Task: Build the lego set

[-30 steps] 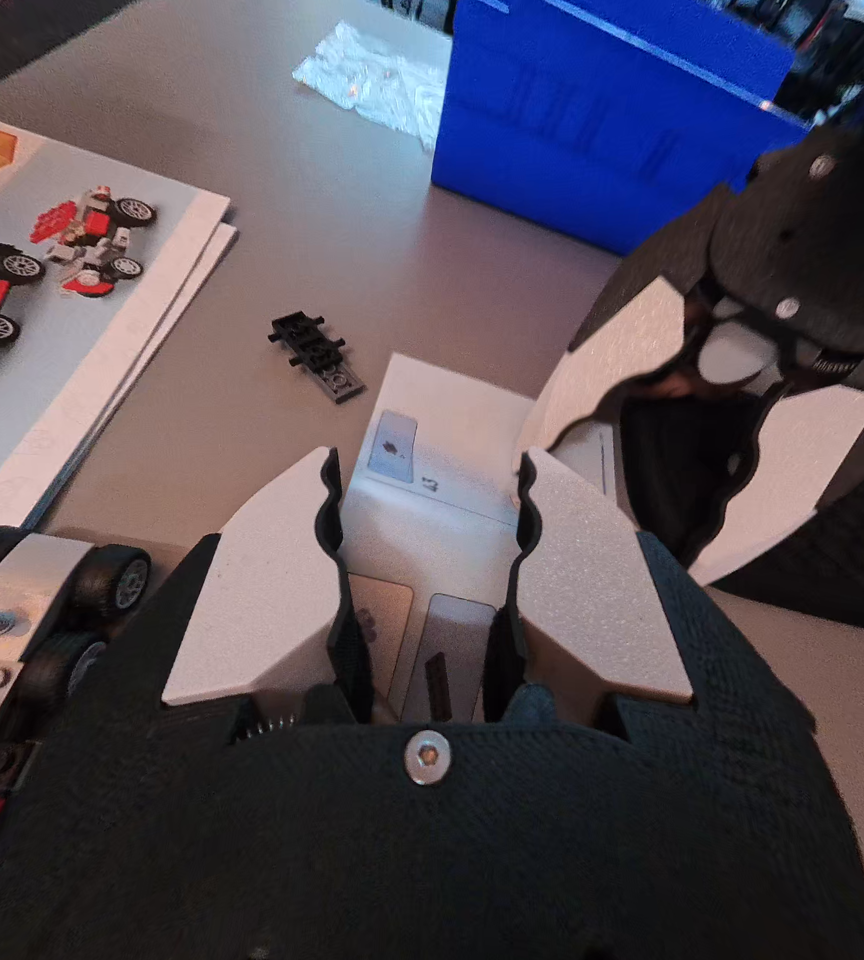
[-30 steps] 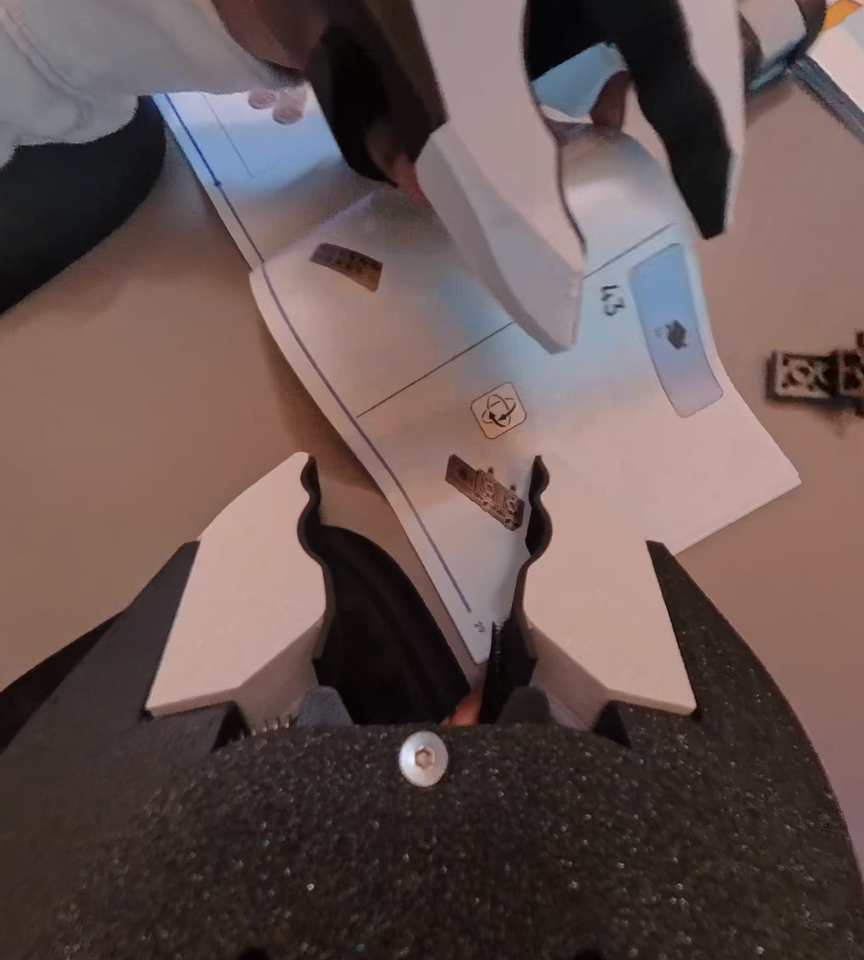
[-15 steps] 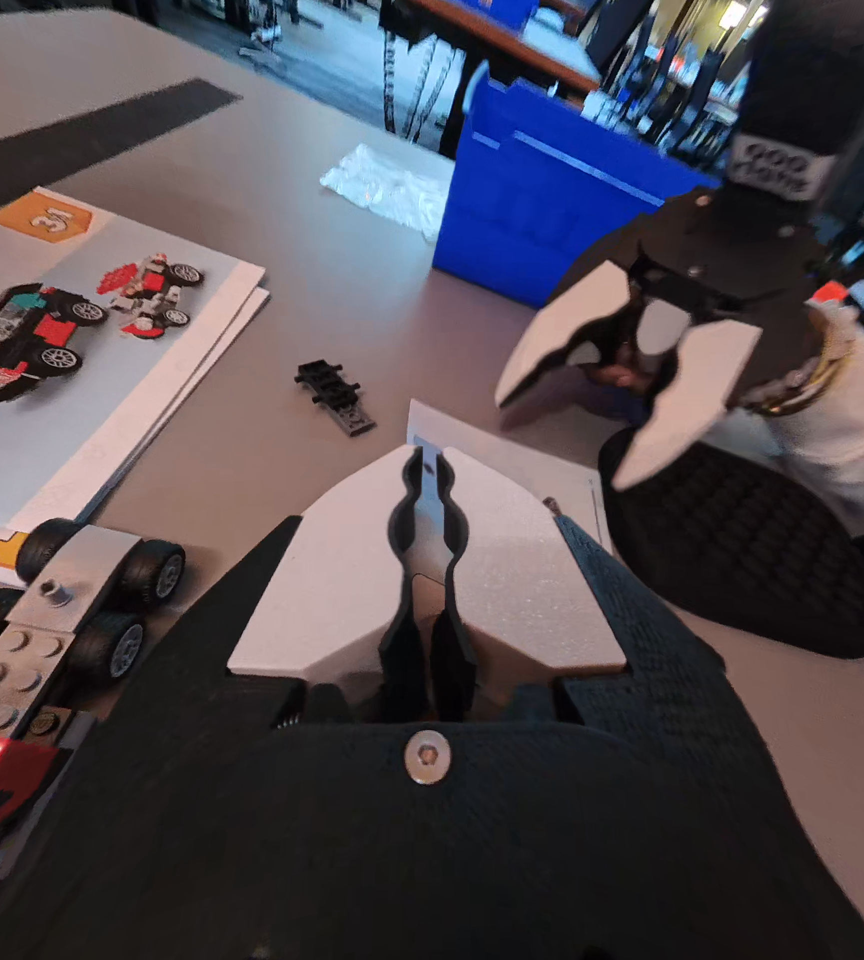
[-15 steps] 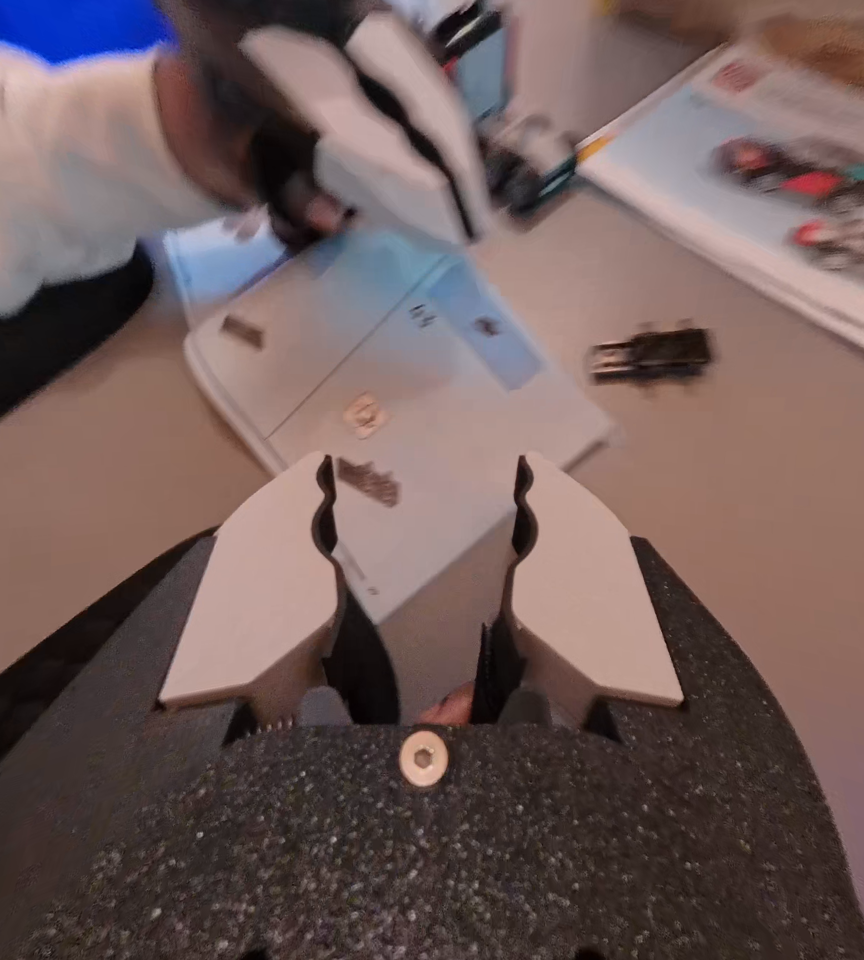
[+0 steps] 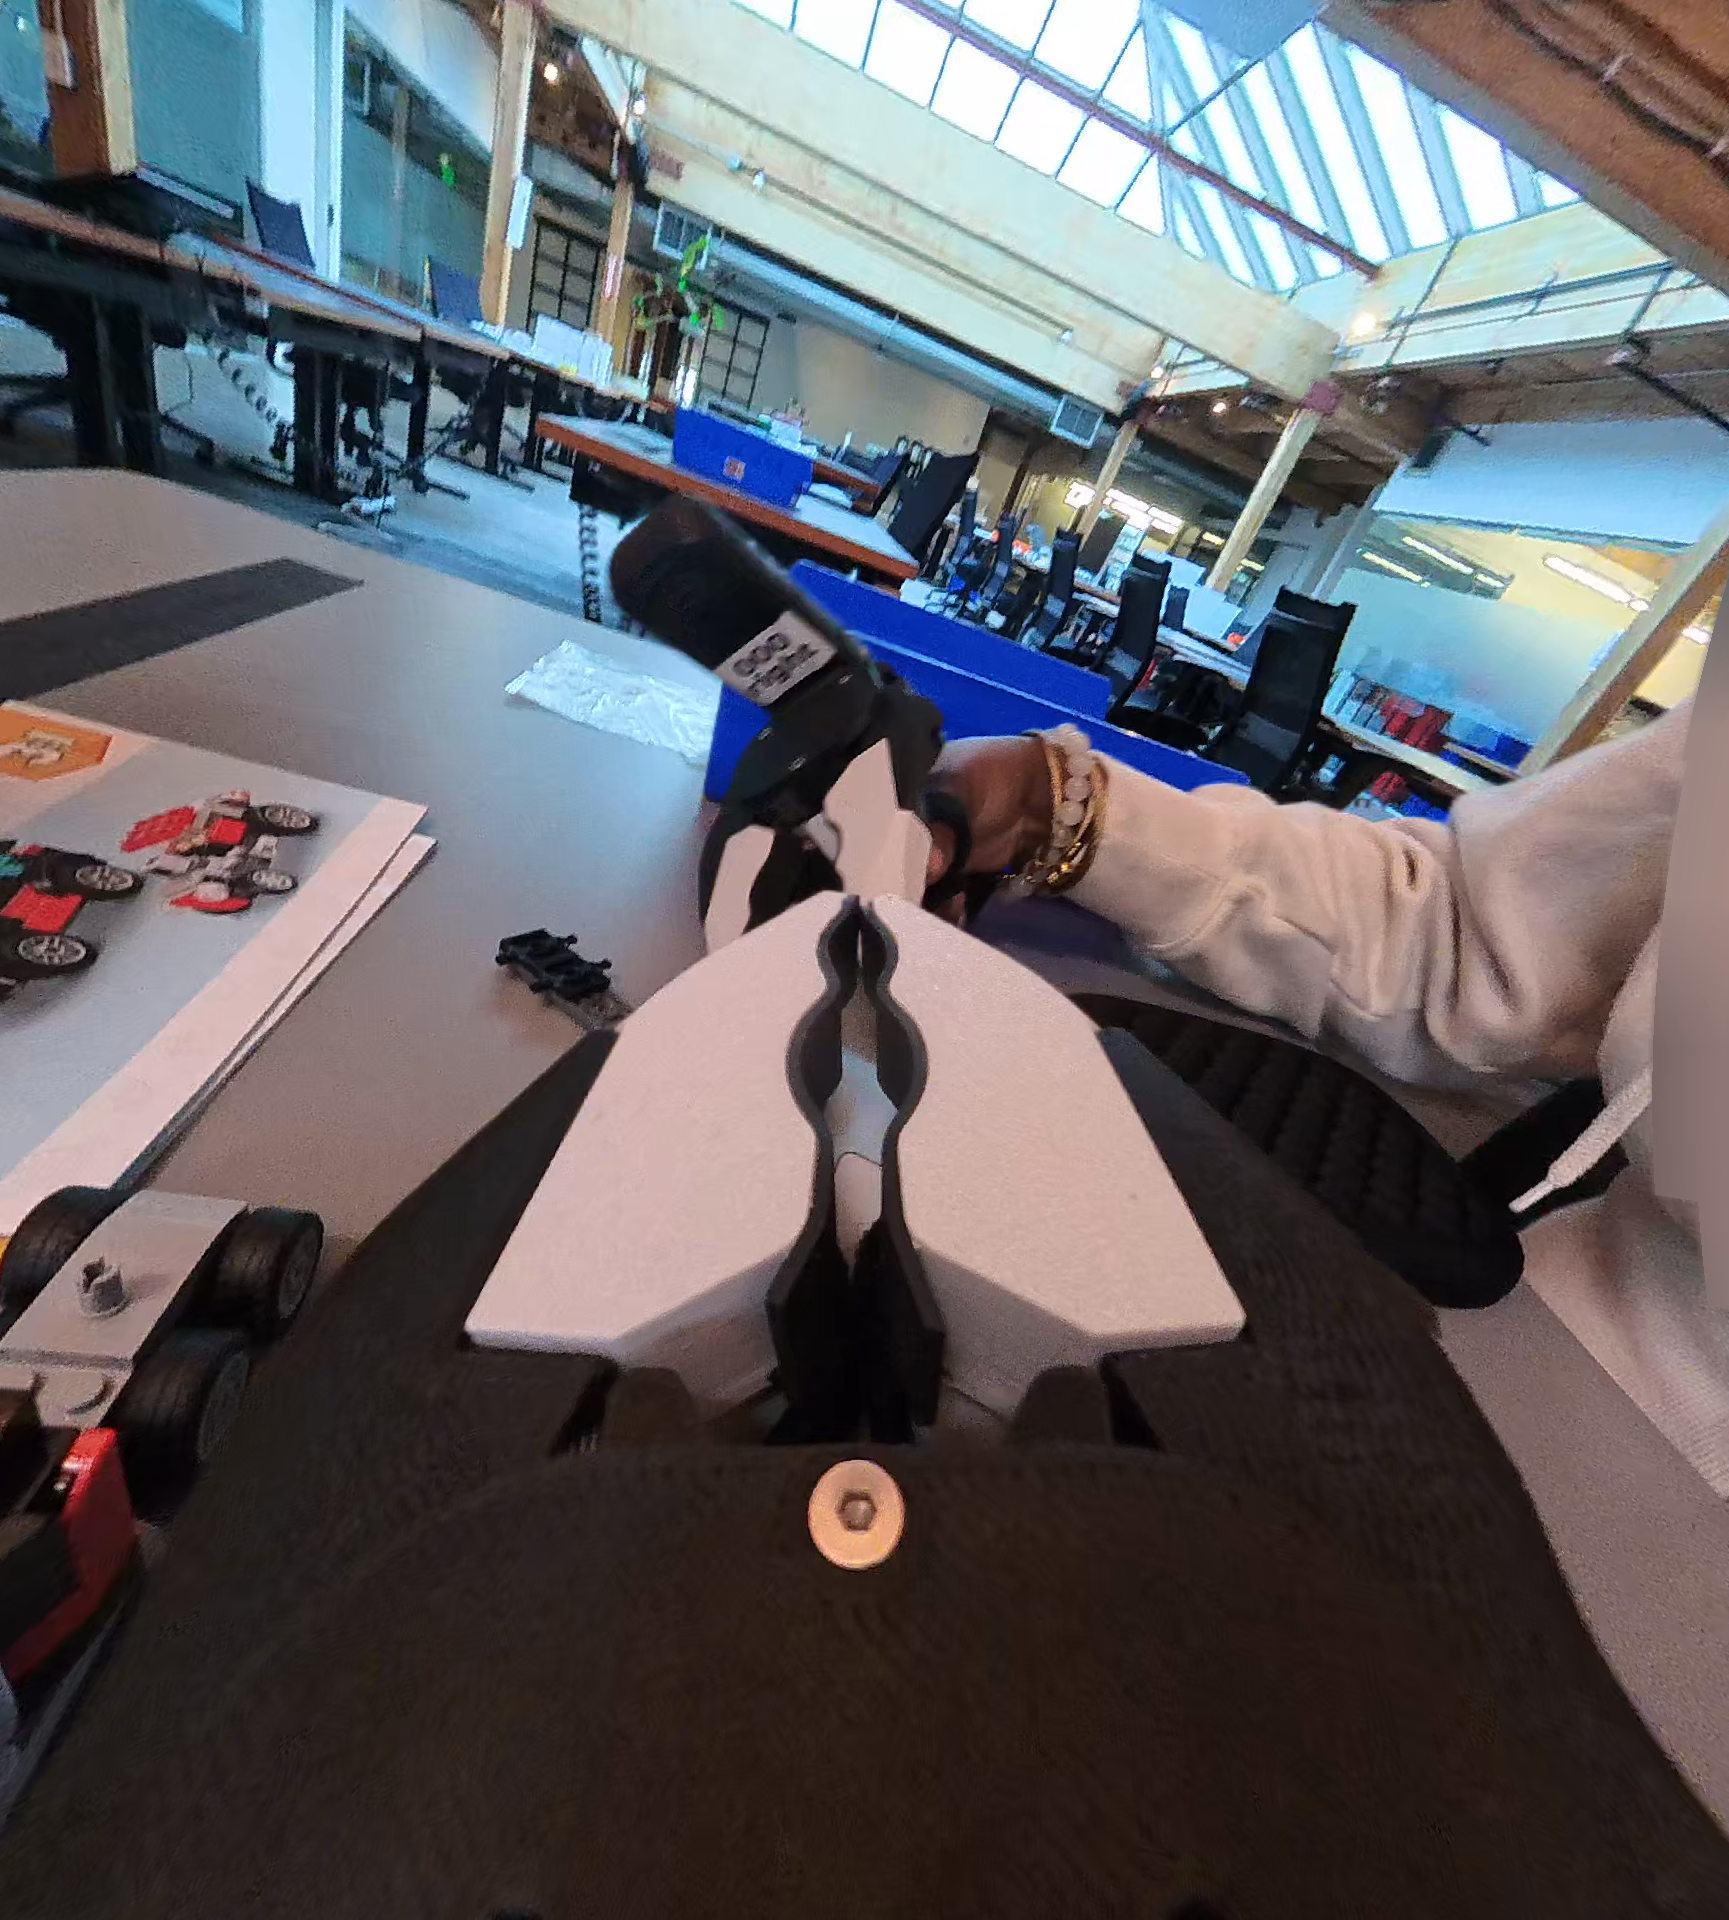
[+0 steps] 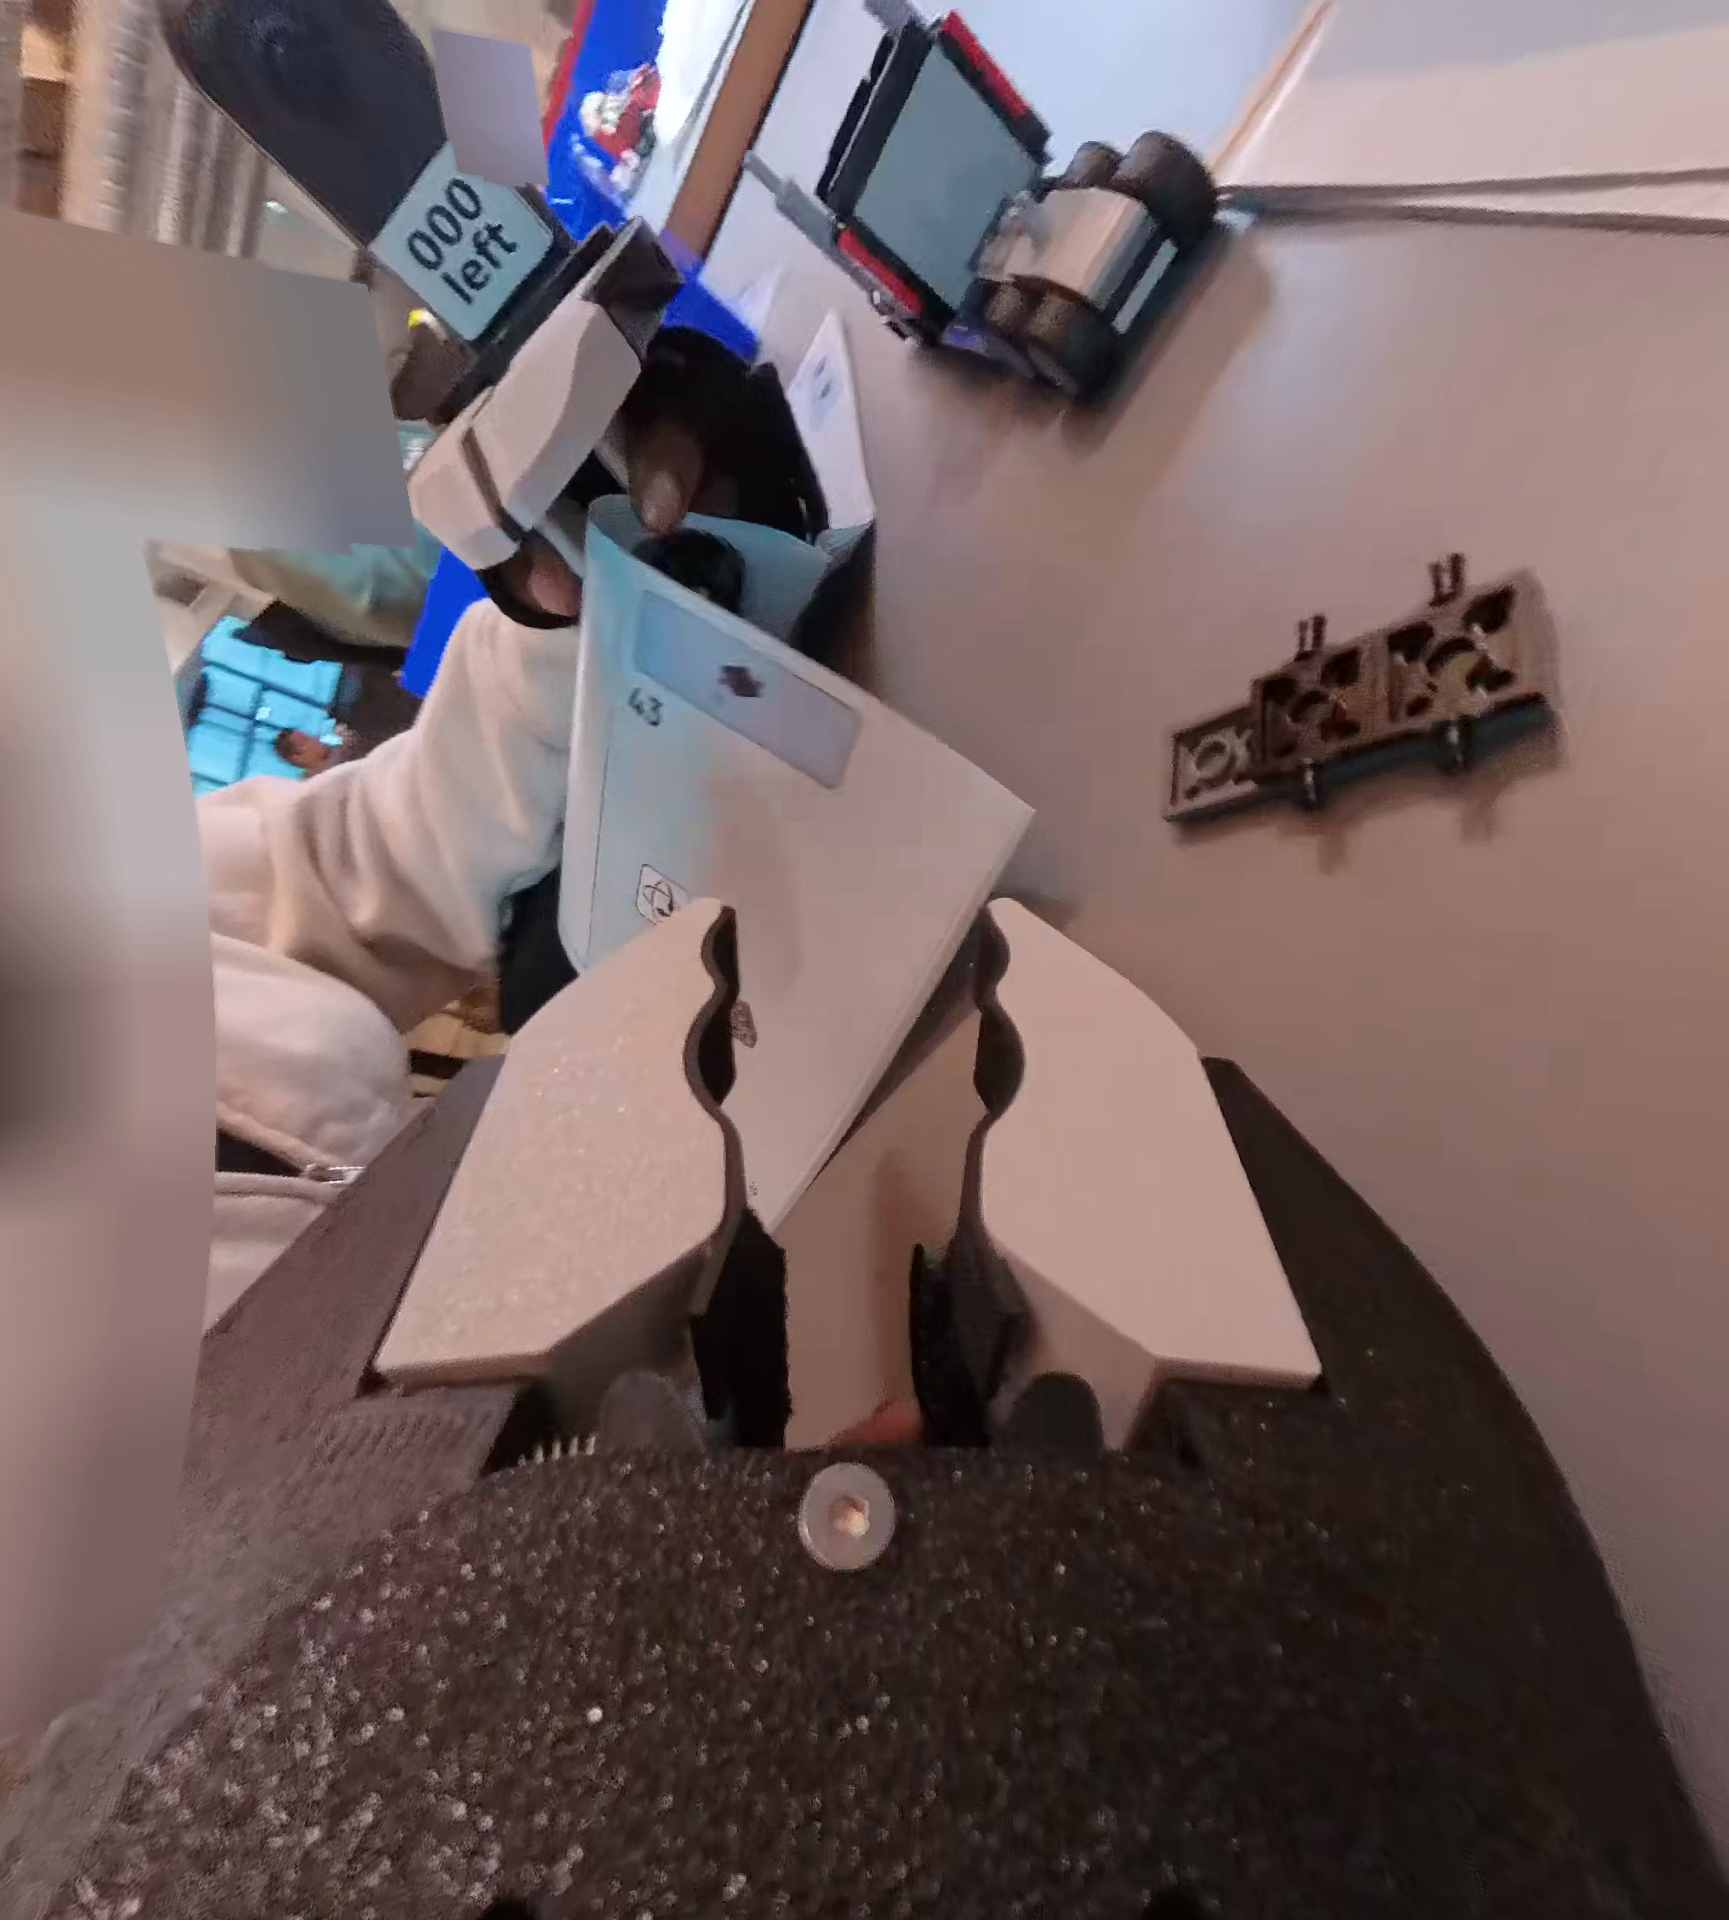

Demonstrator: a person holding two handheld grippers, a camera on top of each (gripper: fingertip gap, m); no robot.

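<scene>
My left gripper [image 5: 858,909] is shut on the top edge of a thin white instruction booklet [image 6: 735,831]. The right wrist view shows the left gripper [image 6: 512,499] pinching the curled sheet and holding it up off the table. My right gripper [image 6: 855,925] is open, with the booklet's lower corner lying between its fingers and no pad pressed on it. In the left wrist view the right gripper [image 5: 808,873] sits just beyond my left fingertips. A small black lego assembly [image 5: 559,961] lies on the grey table; it also shows in the right wrist view [image 6: 1359,707].
A partly built lego car [image 5: 143,1288] with black wheels stands at the left, also seen in the right wrist view [image 6: 1026,239]. A large picture manual [image 5: 60,935] lies at the left. A blue bin [image 5: 943,675], a plastic bag [image 5: 611,691] and a black mat [image 5: 1307,1143] lie beyond. The grippers' ends are close to 9 centimeters from one another.
My left gripper closed on the booklet's edge and lifted it off the table, tilting up. My right gripper narrowed its jaws and moved in to the booklet's lower corner.
</scene>
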